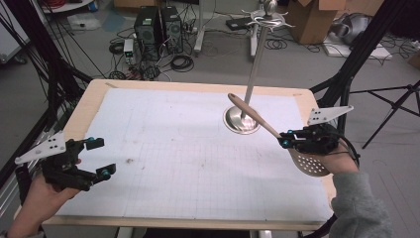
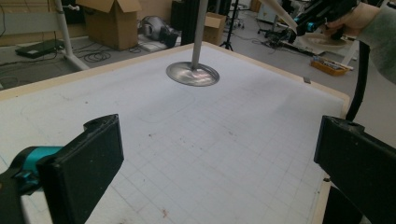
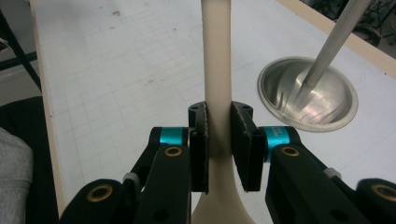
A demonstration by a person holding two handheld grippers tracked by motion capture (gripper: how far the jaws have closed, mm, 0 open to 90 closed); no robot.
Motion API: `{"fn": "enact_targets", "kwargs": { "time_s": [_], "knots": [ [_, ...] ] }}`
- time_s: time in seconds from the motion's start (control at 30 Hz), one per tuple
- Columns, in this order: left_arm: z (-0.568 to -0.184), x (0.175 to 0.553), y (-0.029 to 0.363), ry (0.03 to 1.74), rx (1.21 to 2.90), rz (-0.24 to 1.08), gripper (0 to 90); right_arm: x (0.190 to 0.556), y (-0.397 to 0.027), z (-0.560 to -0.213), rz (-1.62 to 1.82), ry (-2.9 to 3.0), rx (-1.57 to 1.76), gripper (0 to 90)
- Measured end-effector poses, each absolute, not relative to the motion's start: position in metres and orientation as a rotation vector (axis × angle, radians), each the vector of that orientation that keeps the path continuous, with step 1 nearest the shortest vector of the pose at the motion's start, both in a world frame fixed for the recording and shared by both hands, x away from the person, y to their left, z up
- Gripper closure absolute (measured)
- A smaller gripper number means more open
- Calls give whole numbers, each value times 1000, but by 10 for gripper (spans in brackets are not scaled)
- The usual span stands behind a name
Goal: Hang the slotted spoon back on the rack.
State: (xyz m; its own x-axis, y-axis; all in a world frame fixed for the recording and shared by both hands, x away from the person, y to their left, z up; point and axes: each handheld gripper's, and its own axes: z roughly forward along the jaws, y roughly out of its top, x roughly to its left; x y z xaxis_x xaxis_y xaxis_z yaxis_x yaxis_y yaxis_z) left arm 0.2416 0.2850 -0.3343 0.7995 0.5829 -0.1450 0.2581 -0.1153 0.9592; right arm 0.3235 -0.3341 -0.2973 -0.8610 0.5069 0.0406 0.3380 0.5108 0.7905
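Clamped tight on the handle of the slotted spoon (image 3: pixel 217 70), pads (image 3: pixel 198 144) pressing either side of the pale shaft just above where it widens toward the bowl. Right gripper (image 1: pixel 292 139) held up off the table (image 1: pixel 94 99), near the right edge, spoon angled so the handle tip points toward the utensil stand (image 1: pixel 252 74) and the perforated bowl hangs back beside the hand (image 1: pixel 346 163). Stand just ahead: round steel base (image 3: pixel 308 95) on the white mat (image 1: pixel 163 148), thin pole rising to a ring of hooks (image 1: pixel 270 21) at the top.

Over on the left, left gripper (image 1: pixel 99 158) parked low near the front-left corner, jaws spread wide, nothing between them, pads (image 2: pixel 88 163) facing across bare mat.

Looks like a hang-up job. Best done by lifting the handle end clear to hook height, keeping the grip firm so the heavy bowl cannot swing, approaching the hook from outside rather than brushing the pole. Risk, likely: nudging that slim stand and tipping it. Hole in the handle end too small to make out here.
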Motion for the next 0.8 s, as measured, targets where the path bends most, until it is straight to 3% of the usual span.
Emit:
{"fn": "enact_targets", "kwargs": {
  "time_s": [0.5,0.8],
  "knots": [
    [-334,234,294,692,1650,278,18,332,-352,-265,1347,2491,735,781],
    [-330,225,301,708,1662,328,19,336,-366,-251,1399,2444,729,781]
  ]
}}
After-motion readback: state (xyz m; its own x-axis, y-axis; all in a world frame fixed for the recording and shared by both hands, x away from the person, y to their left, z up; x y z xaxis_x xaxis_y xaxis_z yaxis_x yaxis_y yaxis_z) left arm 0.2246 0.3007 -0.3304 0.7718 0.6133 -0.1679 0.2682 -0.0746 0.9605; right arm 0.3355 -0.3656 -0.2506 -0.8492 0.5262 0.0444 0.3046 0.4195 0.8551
